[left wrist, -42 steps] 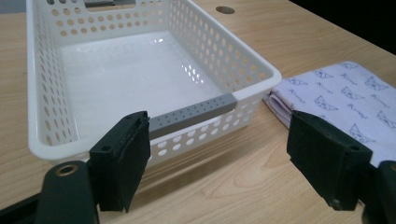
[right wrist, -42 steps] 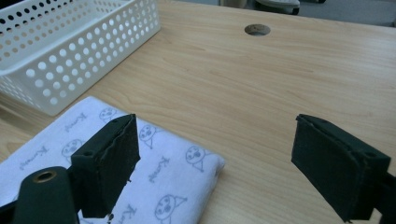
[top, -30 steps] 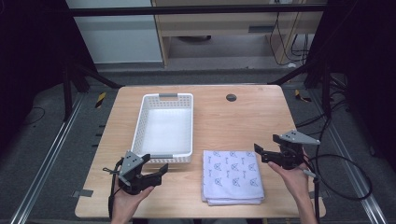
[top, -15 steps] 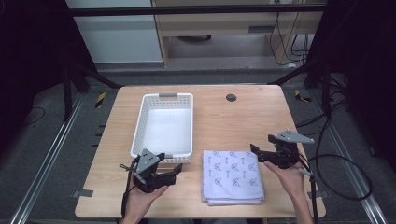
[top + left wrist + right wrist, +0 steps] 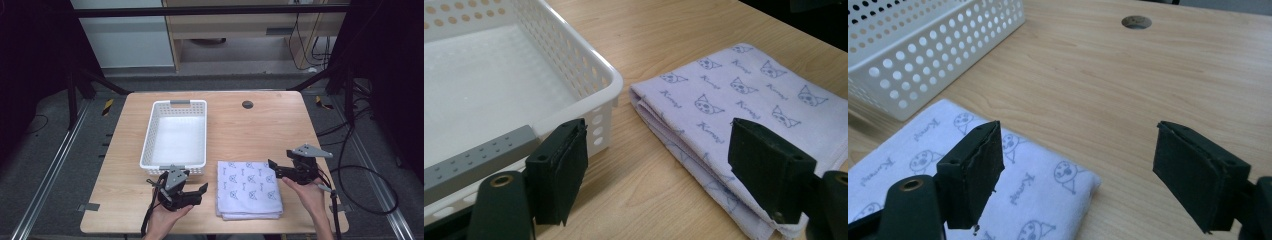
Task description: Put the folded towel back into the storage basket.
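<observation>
A folded pale lilac cloth [image 5: 248, 189] printed with small cat faces lies flat near the table's front edge. Directly left of it and farther back stands an empty white perforated basket [image 5: 148, 140]. My left gripper [image 5: 201, 191] is open just left of the cloth, its jaws aimed at the cloth's left edge. In the left gripper view the cloth [image 5: 744, 100] and the basket's corner [image 5: 591, 70] lie ahead of the open left gripper [image 5: 664, 165]. My right gripper [image 5: 273, 169] stands open at the cloth's right edge. The right gripper [image 5: 1083, 170] hovers over the cloth's corner [image 5: 1023, 190].
The wooden table [image 5: 260, 135] has a round cable hole [image 5: 247, 104] at the back, also seen as the hole [image 5: 1136, 21]. The basket's wall [image 5: 923, 55] stands close to the cloth's far corner. Cables trail over the floor at the right.
My left gripper has moved right, from the front left of the table to the cloth's left edge. My right gripper has shifted a little left toward the cloth's right edge.
</observation>
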The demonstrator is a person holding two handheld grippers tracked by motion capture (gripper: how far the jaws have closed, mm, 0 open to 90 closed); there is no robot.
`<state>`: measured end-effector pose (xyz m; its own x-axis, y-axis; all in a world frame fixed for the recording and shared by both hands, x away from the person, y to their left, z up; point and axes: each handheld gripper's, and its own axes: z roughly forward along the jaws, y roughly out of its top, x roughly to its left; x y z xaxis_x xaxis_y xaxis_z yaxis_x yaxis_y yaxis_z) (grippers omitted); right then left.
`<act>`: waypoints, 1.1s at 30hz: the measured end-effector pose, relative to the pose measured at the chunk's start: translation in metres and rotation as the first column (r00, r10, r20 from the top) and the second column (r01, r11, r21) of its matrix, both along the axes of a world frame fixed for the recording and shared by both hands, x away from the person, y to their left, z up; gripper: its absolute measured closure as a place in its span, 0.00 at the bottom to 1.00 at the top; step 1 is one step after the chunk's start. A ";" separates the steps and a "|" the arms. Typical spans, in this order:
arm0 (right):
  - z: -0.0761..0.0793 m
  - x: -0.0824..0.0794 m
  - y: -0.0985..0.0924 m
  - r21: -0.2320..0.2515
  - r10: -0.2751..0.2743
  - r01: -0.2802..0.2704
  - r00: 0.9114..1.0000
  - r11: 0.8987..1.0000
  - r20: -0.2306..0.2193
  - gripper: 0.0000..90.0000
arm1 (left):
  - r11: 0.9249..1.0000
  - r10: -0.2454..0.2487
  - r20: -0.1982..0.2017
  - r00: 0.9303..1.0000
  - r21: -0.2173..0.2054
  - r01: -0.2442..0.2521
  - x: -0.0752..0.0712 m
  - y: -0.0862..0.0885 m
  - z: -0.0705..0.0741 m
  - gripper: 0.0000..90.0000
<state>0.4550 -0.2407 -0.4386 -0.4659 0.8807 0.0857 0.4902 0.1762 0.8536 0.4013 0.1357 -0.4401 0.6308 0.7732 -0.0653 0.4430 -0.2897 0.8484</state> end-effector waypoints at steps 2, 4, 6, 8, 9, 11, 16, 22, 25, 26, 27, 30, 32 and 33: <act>-0.004 0.001 0.000 -0.012 0.006 -0.006 1.000 1.000 -0.009 0.23 | 1.000 -0.001 -0.001 1.000 0.003 0.001 0.000 -0.001 -0.001 0.26; -0.007 0.001 0.001 -0.019 0.004 -0.005 1.000 1.000 -0.023 0.23 | 1.000 -0.009 -0.008 1.000 0.013 0.009 -0.001 -0.006 -0.005 0.26; -0.011 0.002 0.000 -0.022 -0.002 0.001 1.000 1.000 -0.026 0.23 | 1.000 -0.016 -0.013 1.000 0.024 0.016 -0.001 -0.009 -0.008 0.26; -0.012 0.002 0.000 -0.025 -0.004 0.003 1.000 1.000 -0.031 0.23 | 0.999 -0.015 -0.015 1.000 0.030 0.016 -0.002 -0.010 -0.010 0.26; -0.014 0.002 -0.001 -0.030 -0.006 0.005 0.999 1.000 -0.036 0.24 | 0.999 -0.019 -0.025 0.999 0.030 0.020 -0.003 -0.013 -0.015 0.26; -0.016 0.002 -0.001 -0.032 -0.008 0.007 0.999 0.999 -0.044 0.24 | 0.999 -0.022 -0.031 0.999 0.042 0.023 -0.003 -0.016 -0.019 0.26; -0.022 0.003 -0.003 -0.041 -0.011 0.009 0.998 0.999 -0.057 0.26 | 0.998 -0.040 -0.049 0.998 0.051 0.042 -0.004 -0.024 -0.025 0.26; -0.029 0.005 -0.002 -0.049 -0.005 0.001 0.997 0.999 -0.083 0.30 | 0.997 -0.059 -0.073 0.996 0.054 0.063 -0.004 -0.035 -0.031 0.26; -0.030 0.005 -0.001 -0.047 -0.003 -0.001 0.996 0.999 -0.094 0.31 | 0.996 -0.061 -0.079 0.995 0.055 0.066 -0.003 -0.037 -0.033 0.26; -0.031 0.006 0.000 -0.053 -0.001 -0.004 0.995 0.999 -0.097 0.32 | 0.996 -0.063 -0.081 0.995 0.056 0.067 -0.003 -0.038 -0.034 0.26; -0.033 0.006 0.000 -0.055 0.002 -0.008 0.995 0.998 -0.103 0.33 | 0.996 -0.065 -0.082 0.994 0.059 0.070 -0.003 -0.039 -0.035 0.26; -0.037 0.007 0.003 -0.063 0.011 -0.018 0.993 0.998 -0.121 0.36 | 0.995 -0.065 -0.088 0.994 0.064 0.070 -0.002 -0.042 -0.037 0.26; -0.039 0.008 0.004 -0.071 0.014 -0.023 0.992 0.997 -0.128 0.37 | 0.995 -0.066 -0.096 0.993 0.070 0.073 -0.001 -0.045 -0.040 0.26; -0.040 0.008 0.005 -0.072 0.014 -0.024 0.991 0.997 -0.135 0.38 | 0.995 -0.067 -0.099 0.993 0.071 0.075 -0.001 -0.046 -0.041 0.26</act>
<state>0.4628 -0.2361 -0.4789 -0.4712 0.8780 0.0839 0.5954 0.2464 0.7647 0.4000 0.0895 -0.4811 0.6779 0.7316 -0.0719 0.4975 -0.3844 0.7776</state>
